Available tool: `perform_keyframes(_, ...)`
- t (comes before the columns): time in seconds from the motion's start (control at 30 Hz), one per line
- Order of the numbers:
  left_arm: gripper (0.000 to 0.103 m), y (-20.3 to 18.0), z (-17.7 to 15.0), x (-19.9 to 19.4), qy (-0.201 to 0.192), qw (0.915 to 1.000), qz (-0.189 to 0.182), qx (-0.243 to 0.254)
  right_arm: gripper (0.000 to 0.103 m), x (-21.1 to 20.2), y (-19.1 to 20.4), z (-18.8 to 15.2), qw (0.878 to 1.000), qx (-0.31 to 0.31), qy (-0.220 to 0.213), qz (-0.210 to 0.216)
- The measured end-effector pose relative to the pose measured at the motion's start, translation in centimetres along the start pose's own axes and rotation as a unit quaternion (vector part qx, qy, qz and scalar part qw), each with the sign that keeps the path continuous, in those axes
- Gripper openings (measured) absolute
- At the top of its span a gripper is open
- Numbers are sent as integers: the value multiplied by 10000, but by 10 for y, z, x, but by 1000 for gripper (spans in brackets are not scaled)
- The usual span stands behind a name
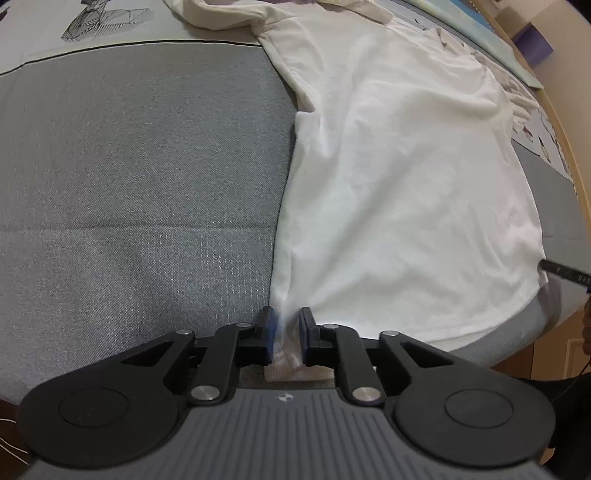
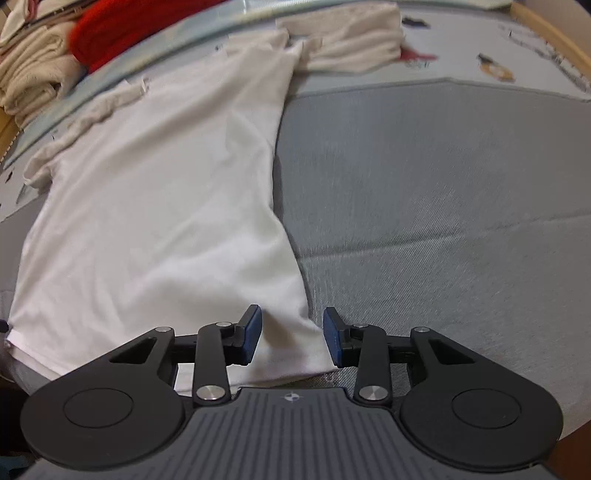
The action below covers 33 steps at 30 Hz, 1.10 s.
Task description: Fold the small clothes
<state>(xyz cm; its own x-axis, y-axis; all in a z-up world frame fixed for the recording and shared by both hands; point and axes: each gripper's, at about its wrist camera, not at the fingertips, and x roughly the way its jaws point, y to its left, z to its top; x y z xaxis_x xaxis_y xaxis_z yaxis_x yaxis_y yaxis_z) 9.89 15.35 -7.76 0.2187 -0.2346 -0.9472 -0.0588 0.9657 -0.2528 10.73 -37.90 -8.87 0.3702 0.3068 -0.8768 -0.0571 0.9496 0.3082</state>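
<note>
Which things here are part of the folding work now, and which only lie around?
In use:
- flat white cotton T-shirt
- left claw, pinching the shirt's hem corner
- right claw, open around the other hem corner

Lying about:
- grey woven mat
- cream folded clothes
- red fabric bundle
- beige crumpled garment

A home bedroom: grey mattress (image 1: 140, 177), printed sheet (image 2: 461, 44), stacked clothes (image 2: 33, 70)

A grey mat (image 1: 140, 177) carries the spread white T-shirt (image 1: 406, 184).
</note>
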Motion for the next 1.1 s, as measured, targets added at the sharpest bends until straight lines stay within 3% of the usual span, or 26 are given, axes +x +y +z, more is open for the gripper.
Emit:
perform_keyframes(0.1, 19, 1, 0, 5, 40, 10000, 54, -47, 36, 6, 9, -5, 9993, -358, 39, -91)
perform_keyframes(0.13, 19, 1, 0, 8, 65, 10000, 61, -31, 15, 6, 12, -7, 9986, -514, 24, -141)
perform_keyframes(0.2, 18, -4, -1, 10, 75, 9999, 102, 104, 9, 5, 17, -10, 9978, -649, 102, -71)
perform_keyframes(0.23, 10, -7, -2, 8, 67, 9997, 125, 213, 8, 2, 18, -11, 9977, -676, 86, -57)
perform_keyframes(0.27, 4, -9, -3, 6, 77, 9995, 105, 292, 8, -3, 21, -11, 9975, -700, 48, -61)
perform_keyframes(0.47, 4, -7, -10, -24, -51, 9990, -115, 425, 7, -40, 12, -20, 9996, -267, 84, 84)
perform_keyframes(0.6, 4, -15, -16, -5, 478, 9956, 52, 802, 7, -36, 5, -29, 9984, -247, 477, -171)
perform_keyframes(0.67, 7, -21, -17, -5, 543, 9940, 71, 947, 8, -30, 6, -29, 9975, -260, 575, -310)
perform_keyframes(0.8, 19, -25, -12, -18, 45, 9938, 444, 1017, 15, -37, 17, -22, 9978, -364, 351, -418)
perform_keyframes(0.93, 20, -27, -6, -19, -135, 9956, 71, 922, 27, -44, 23, -17, 9976, -503, 0, -466)
perform_keyframes(1.0, 20, -34, -9, -4, 147, 9933, 198, 1132, 27, -31, 22, -18, 9972, -530, 278, -448)
perform_keyframes(1.1, 20, -38, -19, 11, 409, 9884, 563, 1353, 27, -10, 28, -25, 9896, -898, 720, -863)
